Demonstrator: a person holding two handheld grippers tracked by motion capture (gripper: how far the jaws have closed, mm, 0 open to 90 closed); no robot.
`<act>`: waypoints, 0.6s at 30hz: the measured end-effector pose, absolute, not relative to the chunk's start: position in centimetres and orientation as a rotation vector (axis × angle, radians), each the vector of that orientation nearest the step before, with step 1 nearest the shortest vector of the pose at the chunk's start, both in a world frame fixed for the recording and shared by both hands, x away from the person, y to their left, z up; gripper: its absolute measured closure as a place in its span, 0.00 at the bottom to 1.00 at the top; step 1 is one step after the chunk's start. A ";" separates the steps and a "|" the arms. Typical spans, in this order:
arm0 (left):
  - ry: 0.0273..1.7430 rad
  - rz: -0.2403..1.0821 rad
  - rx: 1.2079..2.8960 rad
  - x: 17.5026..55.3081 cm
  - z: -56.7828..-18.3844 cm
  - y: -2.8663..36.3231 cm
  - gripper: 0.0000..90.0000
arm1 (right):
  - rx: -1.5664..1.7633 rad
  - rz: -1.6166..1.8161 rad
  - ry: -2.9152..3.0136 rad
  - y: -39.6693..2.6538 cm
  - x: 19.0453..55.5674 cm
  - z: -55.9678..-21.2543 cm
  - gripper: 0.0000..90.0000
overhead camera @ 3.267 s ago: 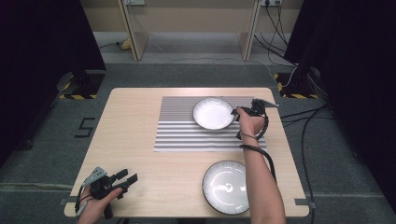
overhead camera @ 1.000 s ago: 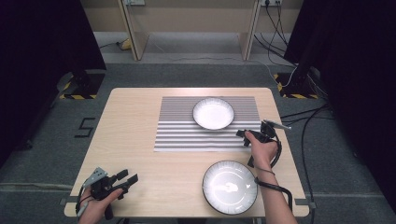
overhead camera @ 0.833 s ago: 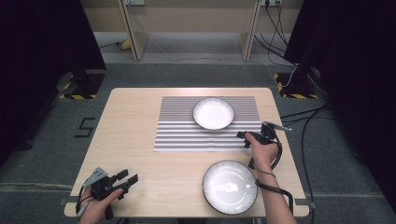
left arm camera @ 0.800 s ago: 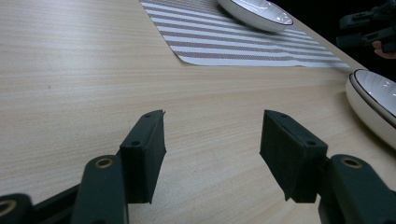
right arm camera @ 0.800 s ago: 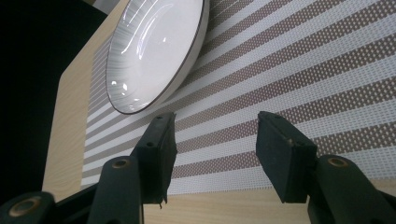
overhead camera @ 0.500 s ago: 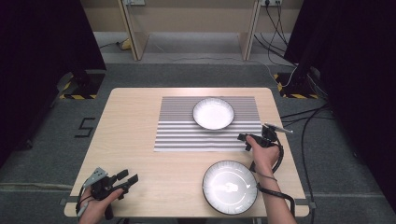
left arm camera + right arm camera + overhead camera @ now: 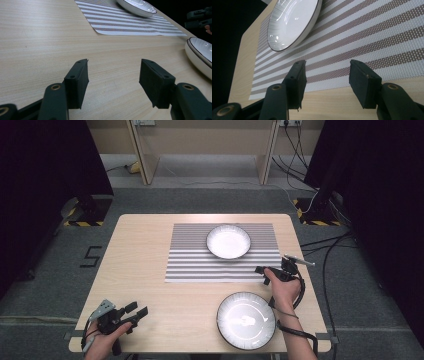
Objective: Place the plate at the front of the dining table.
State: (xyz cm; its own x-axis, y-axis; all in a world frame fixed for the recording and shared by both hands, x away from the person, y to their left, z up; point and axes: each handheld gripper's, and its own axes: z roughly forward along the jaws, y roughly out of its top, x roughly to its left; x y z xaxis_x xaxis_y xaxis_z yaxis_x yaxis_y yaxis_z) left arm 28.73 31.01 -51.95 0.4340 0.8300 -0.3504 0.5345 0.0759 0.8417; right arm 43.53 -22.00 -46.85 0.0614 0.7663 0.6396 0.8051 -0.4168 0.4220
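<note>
Dark surroundings hide the room; both hand-held grippers (image 7: 136,311) (image 7: 261,272) gape empty.

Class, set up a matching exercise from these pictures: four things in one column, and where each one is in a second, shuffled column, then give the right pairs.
Things
1. far plate
2. near plate
3. left claw
4. right claw

Places
A. at the near left corner of the table, jaws apart and empty
B. on bare wood near the table's front edge
C. on the striped placemat
D. at the placemat's near right corner, jaws apart and empty

Pairs: 1-C, 2-B, 3-A, 4-D
</note>
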 end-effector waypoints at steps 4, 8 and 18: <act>1.228 0.337 1.591 28.7 -52.0 31.0 0.44 | -2.253 -1.303 -1.690 -22.2 43.2 -47.0 0.53; 1.228 0.340 1.592 28.7 -51.9 31.0 0.44 | -2.263 -1.309 -1.665 -22.5 42.9 -47.1 0.53; 1.230 0.341 1.592 28.7 -51.9 31.0 0.44 | -2.257 -1.327 -1.646 -23.2 41.9 -47.0 0.53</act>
